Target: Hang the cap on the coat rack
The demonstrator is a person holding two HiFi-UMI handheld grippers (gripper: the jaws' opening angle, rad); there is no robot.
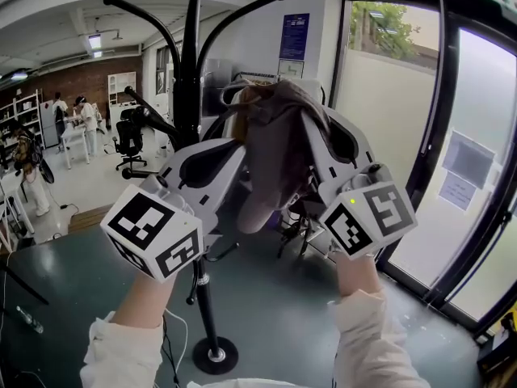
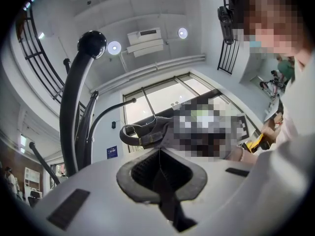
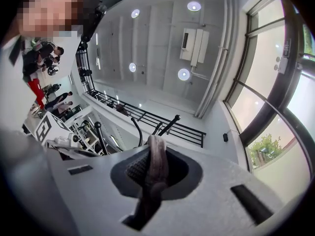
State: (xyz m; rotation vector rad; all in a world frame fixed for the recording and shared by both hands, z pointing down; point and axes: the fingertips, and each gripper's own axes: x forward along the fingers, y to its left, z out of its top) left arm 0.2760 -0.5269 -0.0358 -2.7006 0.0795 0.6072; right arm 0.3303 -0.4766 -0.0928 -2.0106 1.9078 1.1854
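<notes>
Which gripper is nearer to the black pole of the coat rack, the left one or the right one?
Left. The left gripper is just beside the pole. The right gripper is beyond the cap that both hold, toward the window.

Brown cap [image 1: 271,148] near black coat rack [image 1: 187,79]

One cap [image 1: 271,160], one coat rack [image 1: 187,79], two grippers [image 1: 233,153] [image 1: 317,140]

Cream sleeves [image 1: 367,338] at both wrists, pale grey shells on left gripper [image 2: 160,156] and right gripper [image 3: 153,154] — black-and-white marker cubes [image 1: 153,231], dark ridged pads [image 2: 142,168].
</notes>
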